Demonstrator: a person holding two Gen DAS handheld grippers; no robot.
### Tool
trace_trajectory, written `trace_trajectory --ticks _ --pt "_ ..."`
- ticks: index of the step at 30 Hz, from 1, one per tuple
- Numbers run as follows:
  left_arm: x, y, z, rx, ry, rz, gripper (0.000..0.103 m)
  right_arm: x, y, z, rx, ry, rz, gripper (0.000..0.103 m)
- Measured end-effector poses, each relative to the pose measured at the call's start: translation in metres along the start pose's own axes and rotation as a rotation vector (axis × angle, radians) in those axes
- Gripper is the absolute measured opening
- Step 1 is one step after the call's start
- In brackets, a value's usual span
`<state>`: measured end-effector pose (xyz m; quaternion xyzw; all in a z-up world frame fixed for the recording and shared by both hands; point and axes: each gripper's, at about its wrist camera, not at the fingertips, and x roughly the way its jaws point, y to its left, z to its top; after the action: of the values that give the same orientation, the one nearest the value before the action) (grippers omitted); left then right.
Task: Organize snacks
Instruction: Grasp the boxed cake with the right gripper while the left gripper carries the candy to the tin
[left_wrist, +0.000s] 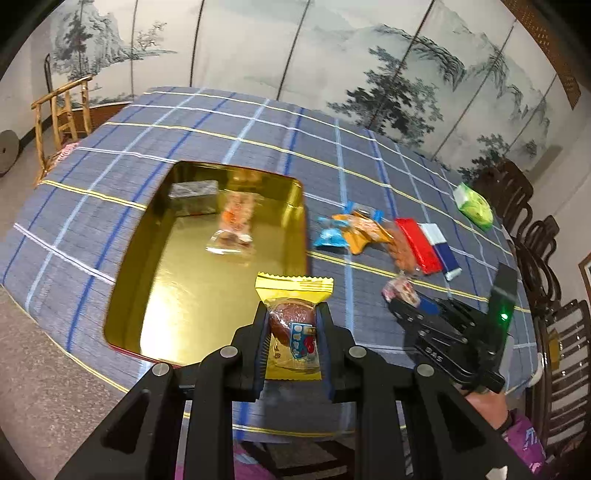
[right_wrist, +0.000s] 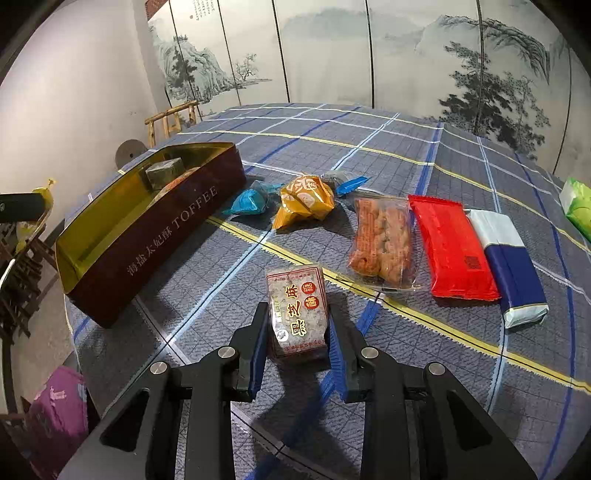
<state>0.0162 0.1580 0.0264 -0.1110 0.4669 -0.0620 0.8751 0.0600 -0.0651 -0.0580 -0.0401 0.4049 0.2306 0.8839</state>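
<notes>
left gripper is clamped on the yellow snack packet at lower centre, over the tin's near edge, while right gripper straddles the sesame cake packet, grip unclear; an early release risks a miss.

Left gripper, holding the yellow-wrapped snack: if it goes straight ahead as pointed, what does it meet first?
Probably the gold tin: the left gripper, shut on the yellow-wrapped snack, points at its near right corner. Further along lies the clear orange snack packet inside. Height above the tin is unclear.
</notes>
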Motion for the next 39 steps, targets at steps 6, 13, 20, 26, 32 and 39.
trace_trajectory --ticks 6,13,20,26,32,39 --pt "0.008 0.025 0.007 -0.004 -0.016 0.059 0.02 0.0 0.005 -0.001 -0.021 -0.006 -0.001 0.031" --pt "0.029 0.045 0.013 0.011 -0.01 0.132 0.02 -0.001 0.005 -0.001 -0.019 -0.004 0.006 0.031" --pt "0.039 0.05 0.019 0.052 -0.034 0.179 0.02 0.001 0.004 -0.001 -0.018 0.005 0.004 0.031" --pt "0.046 0.049 0.025 0.102 -0.051 0.22 0.02 0.002 0.004 -0.001 -0.014 0.009 0.002 0.031" --pt "0.053 0.05 0.031 0.135 -0.059 0.246 0.02 0.003 0.004 -0.002 -0.018 0.017 -0.001 0.031" --pt "0.065 0.053 0.039 0.159 -0.057 0.277 0.02 0.004 0.004 -0.002 -0.017 0.02 0.0 0.031"
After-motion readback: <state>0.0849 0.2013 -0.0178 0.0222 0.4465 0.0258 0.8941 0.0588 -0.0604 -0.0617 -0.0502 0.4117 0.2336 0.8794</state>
